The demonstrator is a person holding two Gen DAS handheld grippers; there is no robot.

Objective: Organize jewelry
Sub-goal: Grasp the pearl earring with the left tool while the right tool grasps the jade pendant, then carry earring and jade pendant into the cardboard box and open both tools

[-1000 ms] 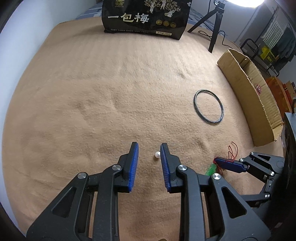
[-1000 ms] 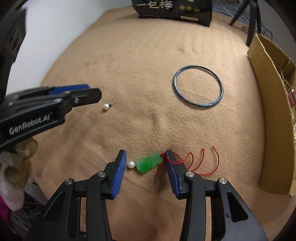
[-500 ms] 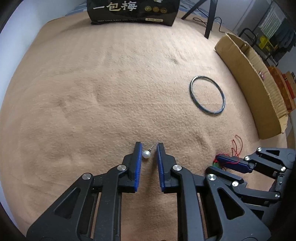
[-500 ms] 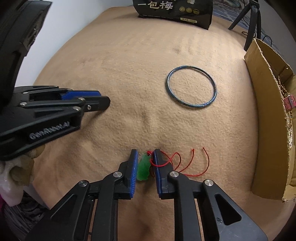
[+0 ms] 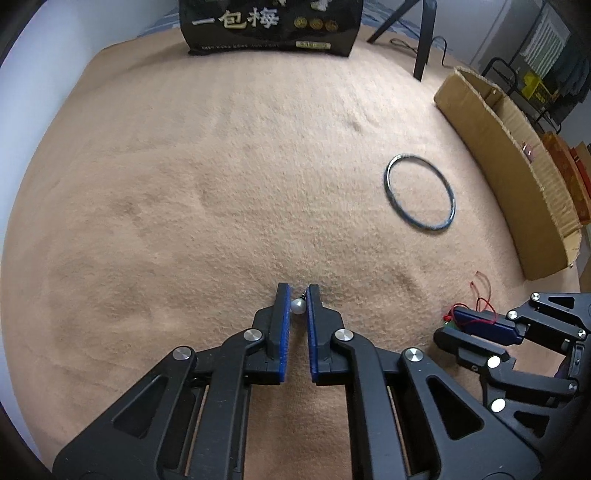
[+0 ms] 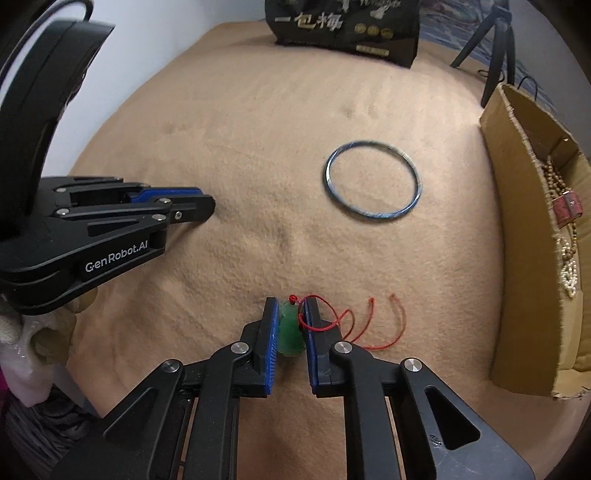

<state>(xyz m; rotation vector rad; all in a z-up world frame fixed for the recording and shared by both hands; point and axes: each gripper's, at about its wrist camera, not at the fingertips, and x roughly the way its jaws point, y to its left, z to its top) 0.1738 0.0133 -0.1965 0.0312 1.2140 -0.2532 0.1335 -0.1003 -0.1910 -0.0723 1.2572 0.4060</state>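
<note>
Left tongs (image 5: 298, 295) pinch pearl earring (image 5: 297, 306); right tongs (image 6: 290, 309) have just closed on green pendant (image 6: 289, 328).

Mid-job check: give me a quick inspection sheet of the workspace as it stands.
Surface: tan blanket, rumpled.
Job's things: pearl earring and green pendant with red cord are both gripped; blue bangle lies loose; cardboard box at right holds bead strands.
Clutter: black printed bag at far edge.
Grippers: left gripper shut on the pearl earring; right gripper shut on the green pendant; both have just been closing.
Cables: black cable by the tripod.
Surroundings: white wall at left.
</note>
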